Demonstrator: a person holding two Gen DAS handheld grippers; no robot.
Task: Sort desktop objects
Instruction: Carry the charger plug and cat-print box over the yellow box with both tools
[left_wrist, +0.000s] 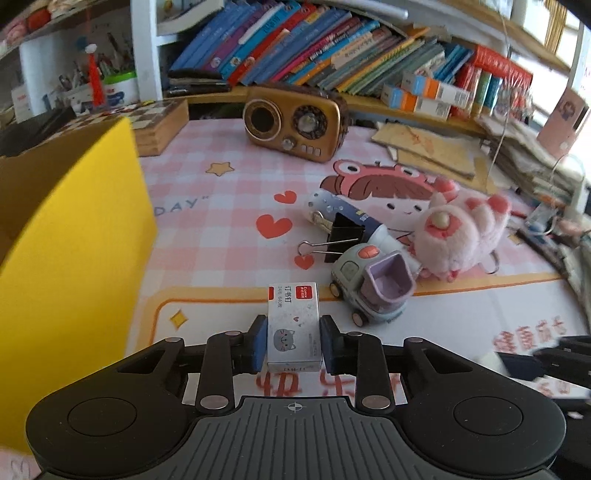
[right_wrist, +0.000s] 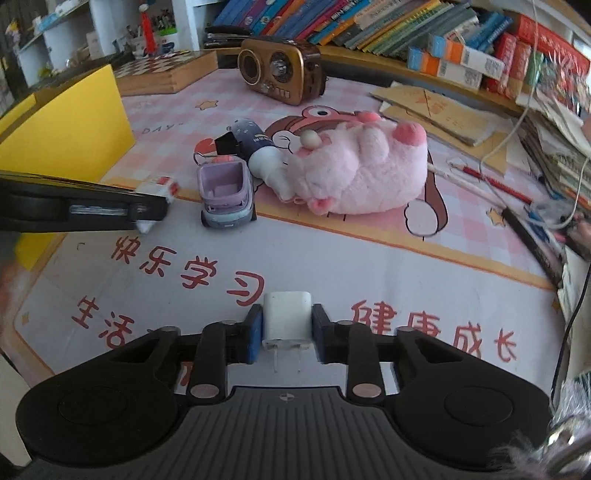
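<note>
Daylight glares in from two o'clock; fisheye bends the edges, where the yellow cardboard box (left_wrist: 74, 229) blurs

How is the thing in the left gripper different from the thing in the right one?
The staple box in the left gripper is a printed carton with a cat drawing and a red end; the charger plug in the right gripper is plain white with two metal prongs. The box is elongated, the plug blockier. Both are clamped between blue pads.

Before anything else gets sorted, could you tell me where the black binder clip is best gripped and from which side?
Grip the black binder clip across its folded black body from above: the wire handles look thin and springy, and it sits against the blue-and-white tube and near the toy truck, so side approaches look crowded.
</note>
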